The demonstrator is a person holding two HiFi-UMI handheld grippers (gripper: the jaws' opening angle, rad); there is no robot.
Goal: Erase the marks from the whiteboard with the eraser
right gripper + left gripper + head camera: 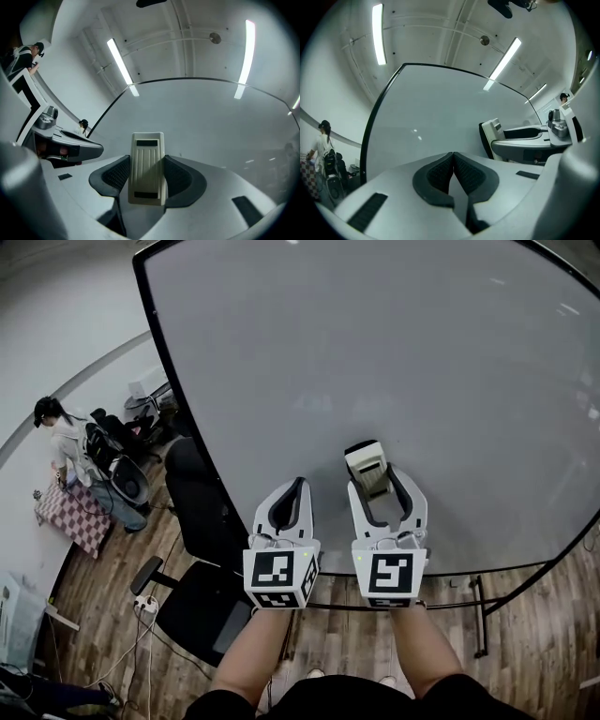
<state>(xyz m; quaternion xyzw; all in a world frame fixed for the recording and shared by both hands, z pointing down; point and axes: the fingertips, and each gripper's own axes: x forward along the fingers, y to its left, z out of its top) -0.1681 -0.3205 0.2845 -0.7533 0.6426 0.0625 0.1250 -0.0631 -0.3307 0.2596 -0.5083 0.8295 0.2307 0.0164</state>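
The eraser [147, 161] is gripped upright between the pads of the right tool [379, 486], its ribbed back turned away from the whiteboard [375, 352], presumably so the wiping face can be swept flat across it (contact cannot be confirmed). The left tool [453, 157] is pressed together on nothing, kept aside. No marks or legible writing are seen.

Black office chair [199, 613], person [63, 441], checkered cloth [75, 515]
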